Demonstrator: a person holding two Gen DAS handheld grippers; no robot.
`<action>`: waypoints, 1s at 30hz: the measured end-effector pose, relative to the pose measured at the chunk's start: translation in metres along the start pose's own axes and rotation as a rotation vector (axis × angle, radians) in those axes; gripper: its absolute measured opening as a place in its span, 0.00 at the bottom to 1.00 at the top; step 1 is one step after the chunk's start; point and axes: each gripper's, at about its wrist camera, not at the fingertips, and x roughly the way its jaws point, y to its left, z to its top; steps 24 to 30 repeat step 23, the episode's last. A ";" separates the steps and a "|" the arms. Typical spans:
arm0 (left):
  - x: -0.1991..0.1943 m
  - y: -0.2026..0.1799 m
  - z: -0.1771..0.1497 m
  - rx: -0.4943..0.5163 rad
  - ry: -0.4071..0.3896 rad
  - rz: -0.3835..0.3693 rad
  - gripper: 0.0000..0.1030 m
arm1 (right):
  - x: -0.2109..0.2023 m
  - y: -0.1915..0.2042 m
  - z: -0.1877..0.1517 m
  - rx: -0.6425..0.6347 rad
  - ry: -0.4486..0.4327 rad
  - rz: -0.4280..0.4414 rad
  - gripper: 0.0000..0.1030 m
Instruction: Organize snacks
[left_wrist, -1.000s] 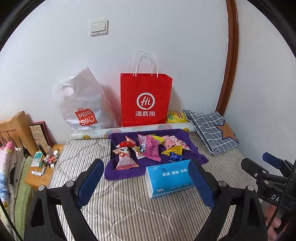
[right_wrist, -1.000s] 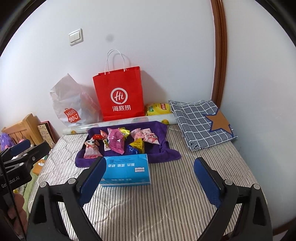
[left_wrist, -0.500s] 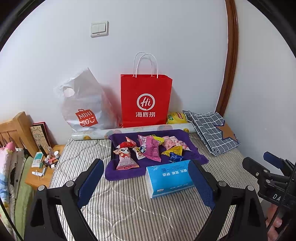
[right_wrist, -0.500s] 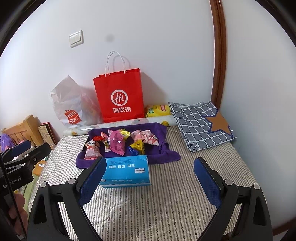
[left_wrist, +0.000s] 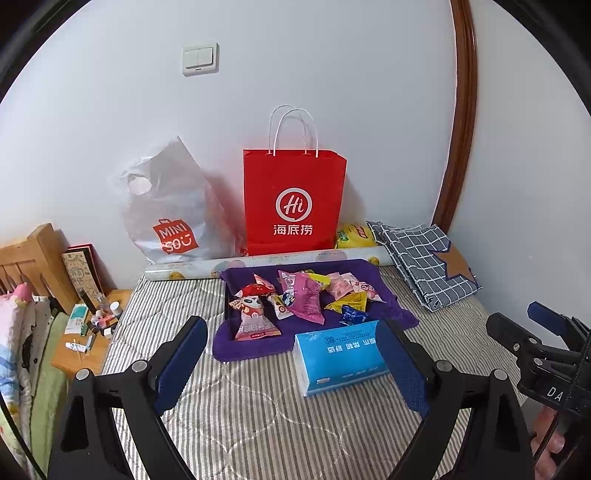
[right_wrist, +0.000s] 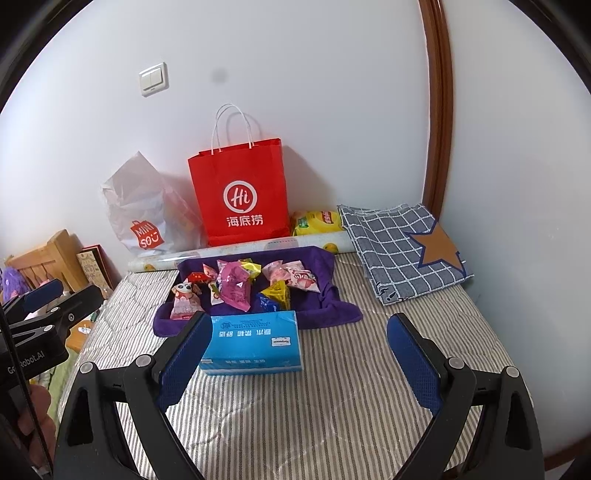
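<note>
While both claws hang spread wide and empty above the striped mattress (left_wrist: 258, 424), the left gripper (left_wrist: 291, 365) and right gripper (right_wrist: 299, 362) face the snacks (left_wrist: 303, 299): small crinkled packets in pink, magenta, yellow, blue and red, heaped loosely on a purple towel (left_wrist: 384, 295) just behind a blue tissue pack (right_wrist: 255, 343), before a red paper bag (left_wrist: 293, 201).
</note>
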 end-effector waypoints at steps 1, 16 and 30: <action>0.000 0.001 0.000 0.000 0.001 0.000 0.90 | 0.000 0.000 0.000 -0.001 0.000 0.001 0.92; 0.001 0.002 0.000 -0.002 0.002 -0.005 0.90 | 0.001 0.001 0.001 0.003 -0.003 0.001 0.92; 0.003 0.003 0.000 -0.008 0.002 0.003 0.90 | 0.001 0.000 0.000 0.003 -0.003 0.001 0.92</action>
